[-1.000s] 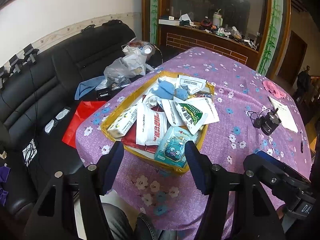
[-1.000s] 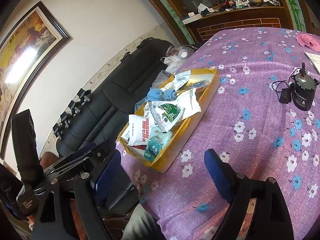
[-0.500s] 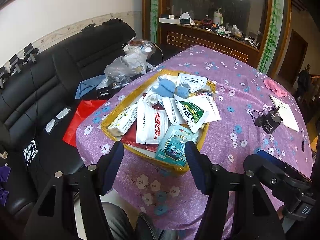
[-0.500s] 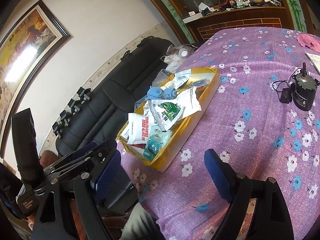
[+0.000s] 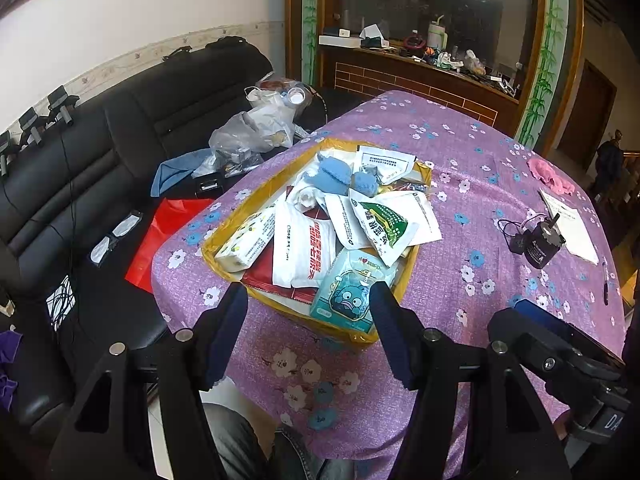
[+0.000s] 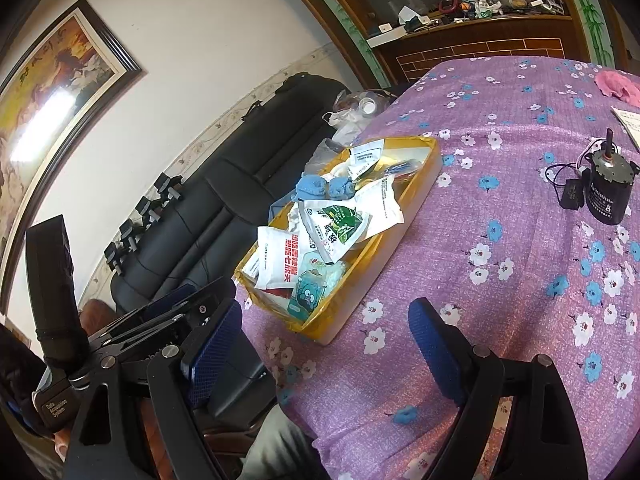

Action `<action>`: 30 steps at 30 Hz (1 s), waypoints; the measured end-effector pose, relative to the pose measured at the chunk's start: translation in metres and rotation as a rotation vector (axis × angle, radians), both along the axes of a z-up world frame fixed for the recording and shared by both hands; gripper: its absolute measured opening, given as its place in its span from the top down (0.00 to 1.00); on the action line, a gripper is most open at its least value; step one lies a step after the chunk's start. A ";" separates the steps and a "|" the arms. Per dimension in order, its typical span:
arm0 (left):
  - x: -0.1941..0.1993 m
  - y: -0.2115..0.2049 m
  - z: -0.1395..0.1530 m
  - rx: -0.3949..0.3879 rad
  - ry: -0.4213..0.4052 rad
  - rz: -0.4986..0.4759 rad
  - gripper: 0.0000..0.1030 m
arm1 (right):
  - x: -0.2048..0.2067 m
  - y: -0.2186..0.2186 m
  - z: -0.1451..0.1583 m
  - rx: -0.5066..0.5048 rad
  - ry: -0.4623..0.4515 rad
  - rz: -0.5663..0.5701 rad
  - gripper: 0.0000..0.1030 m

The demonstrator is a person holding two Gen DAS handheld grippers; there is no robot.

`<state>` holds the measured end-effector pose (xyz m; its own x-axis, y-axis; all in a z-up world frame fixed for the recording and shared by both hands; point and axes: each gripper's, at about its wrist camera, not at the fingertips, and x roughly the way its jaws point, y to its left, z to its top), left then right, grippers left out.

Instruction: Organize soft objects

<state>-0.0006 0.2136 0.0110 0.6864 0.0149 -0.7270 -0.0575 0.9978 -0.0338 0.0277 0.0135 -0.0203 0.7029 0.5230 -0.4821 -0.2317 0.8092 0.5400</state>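
Hovering fingers: the left gripper (image 5: 306,332) is holding its fingers (image 5: 224,336) spread wide with nothing between them, just before the near edge of the yellow box (image 5: 224,232).
Right fingers: the right gripper (image 6: 326,344) is also keeping its fingers (image 6: 434,344) spread and empty, hanging over the purple flowered cloth (image 6: 520,280) beside the box's near corner.
Soft objects: white pouches (image 5: 302,248), a teal cartoon packet (image 5: 348,292), a green-printed sachet (image 5: 384,224) and blue fuzzy socks (image 5: 334,172) are lying piled inside the box.
Desk: it is carrying the box near its left edge, a black motor (image 6: 608,188) well apart to the right, and a pink cloth (image 5: 550,174) at the far side.
Surroundings: a black sofa (image 5: 100,168) is sitting left of the desk.
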 end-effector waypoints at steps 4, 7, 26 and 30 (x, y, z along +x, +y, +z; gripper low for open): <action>0.000 0.000 0.000 0.000 -0.001 0.000 0.39 | 0.000 0.000 0.000 -0.002 -0.002 0.004 0.16; 0.000 0.000 0.000 0.000 0.000 0.000 0.39 | 0.000 0.000 0.001 -0.003 -0.004 0.007 0.16; -0.001 0.000 0.000 0.002 0.002 0.002 0.39 | 0.000 0.000 0.001 -0.005 -0.005 0.011 0.16; -0.001 0.000 -0.001 0.002 0.003 0.002 0.39 | -0.001 0.000 0.001 -0.005 -0.006 0.010 0.16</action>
